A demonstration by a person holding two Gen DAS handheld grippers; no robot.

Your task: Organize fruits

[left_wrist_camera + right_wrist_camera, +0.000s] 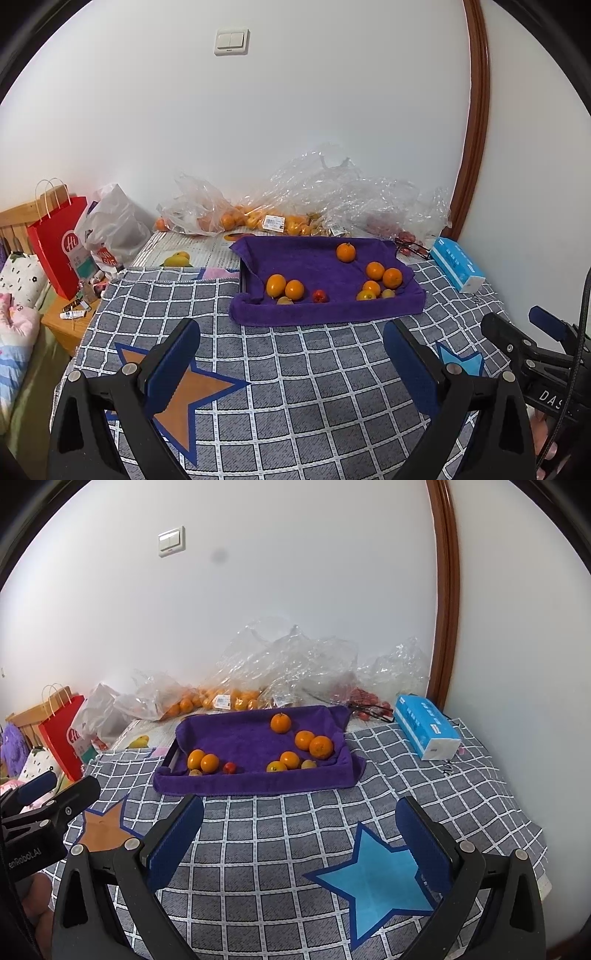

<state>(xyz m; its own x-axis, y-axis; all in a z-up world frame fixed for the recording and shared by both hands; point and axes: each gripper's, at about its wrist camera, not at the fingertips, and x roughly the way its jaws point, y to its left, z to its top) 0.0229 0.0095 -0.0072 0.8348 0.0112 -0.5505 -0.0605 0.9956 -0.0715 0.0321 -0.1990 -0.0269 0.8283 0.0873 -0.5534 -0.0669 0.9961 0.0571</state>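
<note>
Both handheld grippers hover over the grey checked cloth (295, 369), short of a tray lined with a purple towel (314, 314) at centre frame. The left gripper (291, 365) and the right gripper (299, 845) each show their blue-padded fingers spread wide apart, holding nothing. The tray carries 6 round orange citrus fruits (375, 270), 3 smaller yellowish fruits (365, 295) and 1 small red fruit (319, 295). More fruit sits in the clear plastic bags (221, 698) behind, against the wall. A clean pick likely means approaching an isolated fruit, such as the lone orange at the tray's rear (280, 723), and closing gently.
</note>
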